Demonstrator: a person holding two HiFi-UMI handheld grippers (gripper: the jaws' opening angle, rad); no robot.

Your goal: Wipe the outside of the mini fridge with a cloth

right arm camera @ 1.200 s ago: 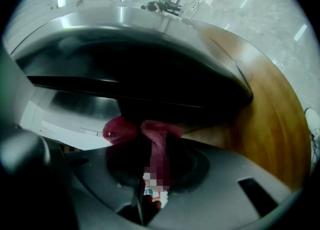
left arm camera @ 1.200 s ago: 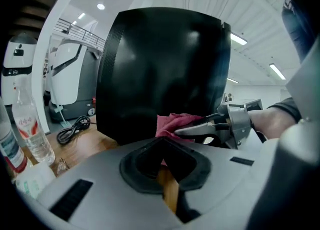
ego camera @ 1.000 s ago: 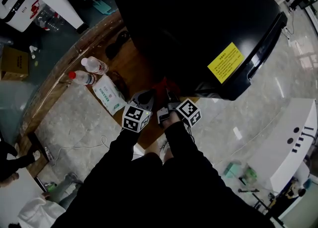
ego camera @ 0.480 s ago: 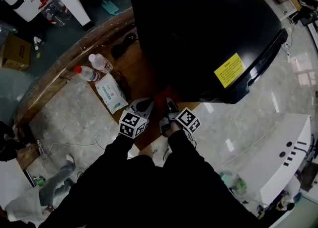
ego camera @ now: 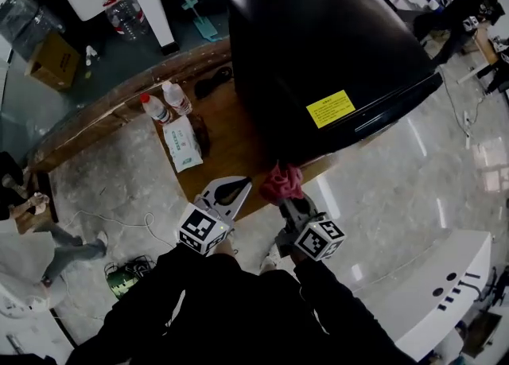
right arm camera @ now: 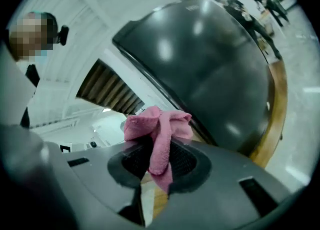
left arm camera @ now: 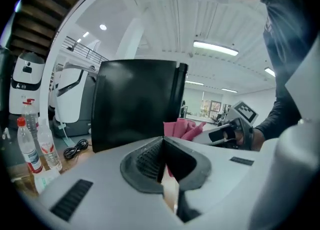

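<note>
One pink cloth (right arm camera: 157,131) clamped in right tongs (right arm camera: 158,170) near black mini fridge (ego camera: 334,45); left tongs (left arm camera: 162,166) together, empty.

One mini fridge (ego camera: 334,45) is counted, and one yellow label (ego camera: 330,108) is borne on it. One pink cloth (ego camera: 282,182) is seen. Two grippers are counted: the left gripper (ego camera: 231,190) and the right gripper (ego camera: 288,200). On the one wooden platform (ego camera: 235,145), two plastic bottles (ego camera: 176,98), one white packet (ego camera: 183,143) and one coiled black cable (ego camera: 213,81) are counted. One cardboard box (ego camera: 53,61) is seen.
</note>
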